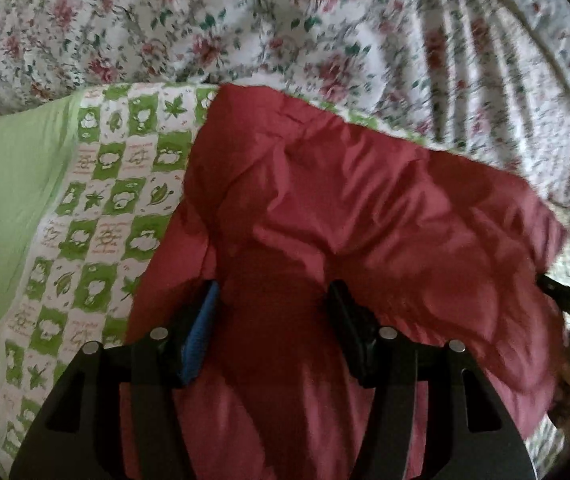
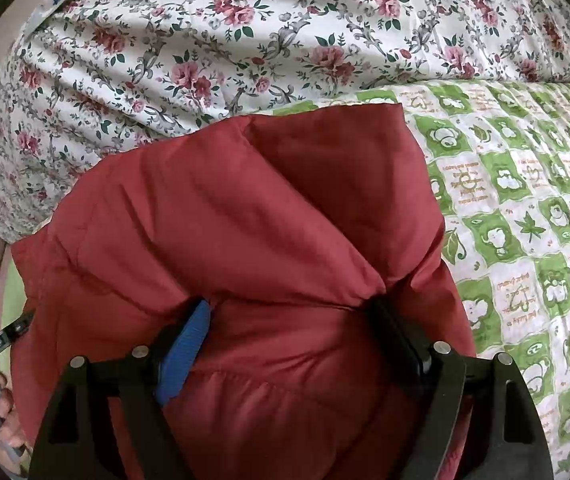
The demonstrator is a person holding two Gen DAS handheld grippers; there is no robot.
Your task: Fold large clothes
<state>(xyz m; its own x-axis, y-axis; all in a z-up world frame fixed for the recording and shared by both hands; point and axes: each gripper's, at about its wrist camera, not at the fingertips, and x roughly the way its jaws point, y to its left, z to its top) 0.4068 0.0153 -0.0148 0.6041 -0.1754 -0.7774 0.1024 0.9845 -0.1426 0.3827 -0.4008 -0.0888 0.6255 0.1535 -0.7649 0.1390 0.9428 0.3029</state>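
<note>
Red padded garment between both spread tongs.

Your padded jacket lies on the checked quilt, with the flowered duvet behind it; both grippers' fingers straddle its near folds.

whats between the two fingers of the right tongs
A puffy fold of the red padded jacket fills the gap of the right tongs, as the right wrist view shows.
</note>
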